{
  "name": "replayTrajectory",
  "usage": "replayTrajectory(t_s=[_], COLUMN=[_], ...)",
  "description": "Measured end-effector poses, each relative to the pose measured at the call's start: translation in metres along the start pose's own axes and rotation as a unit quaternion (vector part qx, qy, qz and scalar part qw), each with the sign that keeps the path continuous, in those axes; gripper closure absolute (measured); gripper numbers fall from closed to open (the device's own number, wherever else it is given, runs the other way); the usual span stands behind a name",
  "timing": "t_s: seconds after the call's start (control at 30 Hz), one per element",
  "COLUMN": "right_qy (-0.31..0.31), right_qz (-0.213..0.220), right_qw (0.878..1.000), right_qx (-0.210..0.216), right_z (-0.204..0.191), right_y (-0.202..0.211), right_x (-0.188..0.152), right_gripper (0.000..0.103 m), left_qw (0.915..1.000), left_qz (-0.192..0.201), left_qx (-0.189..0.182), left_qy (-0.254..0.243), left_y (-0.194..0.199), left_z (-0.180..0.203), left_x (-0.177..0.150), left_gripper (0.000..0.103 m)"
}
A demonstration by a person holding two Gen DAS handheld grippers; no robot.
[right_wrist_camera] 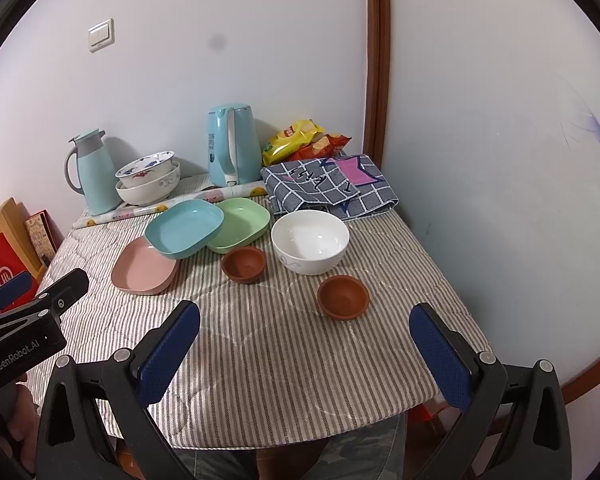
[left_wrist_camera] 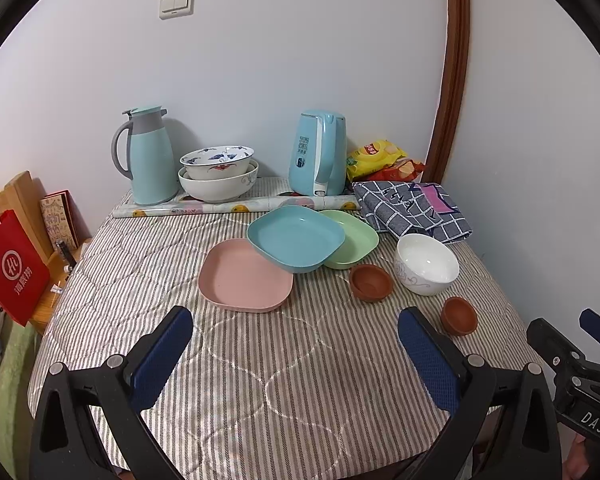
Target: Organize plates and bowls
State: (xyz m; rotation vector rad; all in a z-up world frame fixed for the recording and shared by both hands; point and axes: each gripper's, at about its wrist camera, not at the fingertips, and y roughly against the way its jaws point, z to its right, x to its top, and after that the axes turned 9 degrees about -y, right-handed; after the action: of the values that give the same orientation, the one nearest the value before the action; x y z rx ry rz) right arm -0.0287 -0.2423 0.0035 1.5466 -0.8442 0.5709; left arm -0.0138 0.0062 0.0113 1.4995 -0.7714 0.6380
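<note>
Both claws, left claw (left_wrist_camera: 295,356) and right claw (right_wrist_camera: 305,352), hang spread apart and empty over the striped surface (right_wrist_camera: 284,380); blue plate (left_wrist_camera: 295,238) overlaps pink plate (left_wrist_camera: 245,275) and green plate (left_wrist_camera: 354,240).

A thermos jug (left_wrist_camera: 148,156), kettle (left_wrist_camera: 318,154) and checked cloth (left_wrist_camera: 412,210).

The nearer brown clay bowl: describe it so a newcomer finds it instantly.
Start at the big white ceramic bowl on the striped tablecloth. The small brown clay bowl sits alone just in front of it, toward the table's right edge. Its twin lies further back, beside the green plastic plate.
</note>
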Motion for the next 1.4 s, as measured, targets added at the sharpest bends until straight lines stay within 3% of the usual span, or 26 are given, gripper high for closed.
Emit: replayTrajectory(t_s=[0.7,1.13,1.4], right_qy=[0.003,0.009,0.007], right_qz=[0.001,0.002,-0.029], right_qw=[1.0,1.0,0.999], right_qx=[0.006,0.026,0.035], right_z=[-0.005,-0.018,-0.027], right_y=[-0.005,-0.031,-0.066], right_x=[0.004,0.012,0.019], right_gripper=[0.0,0.0,0.0], left_qw=[1.0,0.9992,0.9973], left_qz=[0.001,-0.029,-0.052], left_qx=[-0.006,-0.018,-0.017], left_qy=[0.002,0.019,0.05], left_y=[-0.007,-0.052,-0.088], left_z=[-0.003,-0.017,-0.044], left_x=[0.009,0.017,0.016], left_gripper=[0.0,0.0,0.002])
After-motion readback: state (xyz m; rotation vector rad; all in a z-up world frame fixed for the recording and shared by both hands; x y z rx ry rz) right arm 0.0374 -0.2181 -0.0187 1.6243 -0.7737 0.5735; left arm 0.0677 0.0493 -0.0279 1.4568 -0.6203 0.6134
